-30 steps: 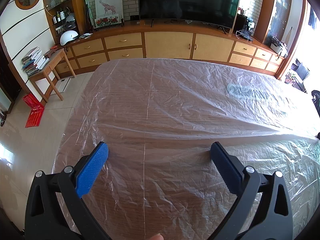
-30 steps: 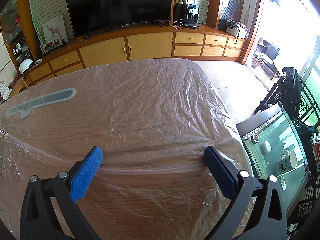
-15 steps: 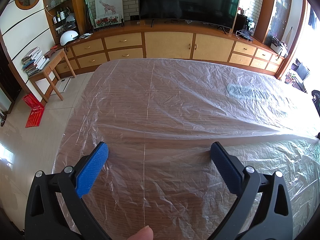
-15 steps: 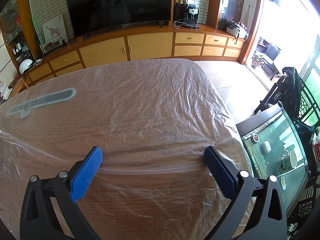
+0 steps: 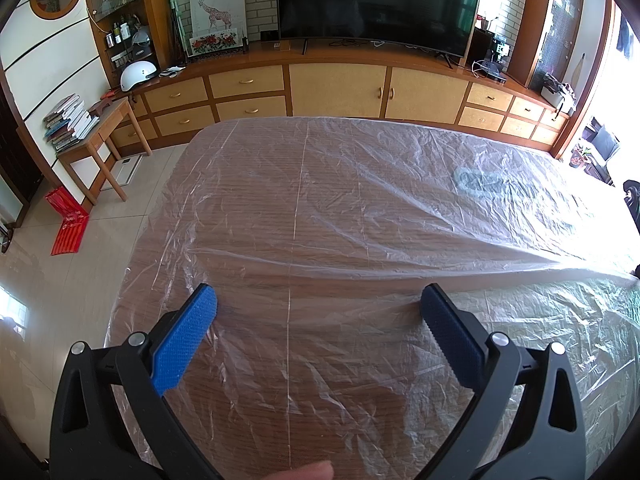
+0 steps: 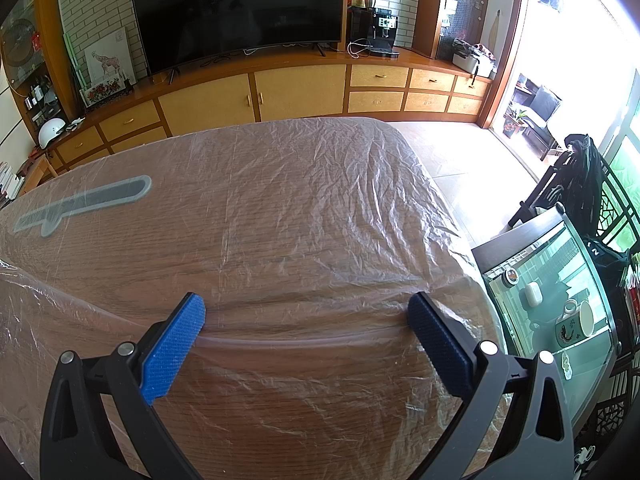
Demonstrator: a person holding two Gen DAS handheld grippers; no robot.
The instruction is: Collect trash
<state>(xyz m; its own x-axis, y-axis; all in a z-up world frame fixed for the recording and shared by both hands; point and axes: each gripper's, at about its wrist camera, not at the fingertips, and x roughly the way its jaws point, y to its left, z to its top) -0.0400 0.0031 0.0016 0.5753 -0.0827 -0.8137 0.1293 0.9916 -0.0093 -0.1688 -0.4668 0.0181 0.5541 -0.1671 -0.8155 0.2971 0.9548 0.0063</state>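
Here, both grippers, left gripper (image 5: 318, 300) and right gripper (image 6: 306, 306), spread apart over plastic sheet (image 5: 360, 208), fingertip (image 5: 308, 472) cut off.

fingertip (image 5: 308, 472): cut by bottom edge | grey label (image 5: 478, 181): blurred under plastic sheet (image 5: 320, 208), unreadable

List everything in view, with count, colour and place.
plastic sheet: one, clear, over the table
table: one, brown wood
grey shape: one, on the table under the sheet, far left in the right view
TV: one, black, on the sideboard
sideboard: one, yellow-brown, along the wall
helmet: one, white, sideboard's left end
books: stack, on the small side table
glass table: one, right of the table, holding a mug
fingertip: one, bottom edge, left view
left gripper: black, blue pads, open
right gripper: black, blue pads, open
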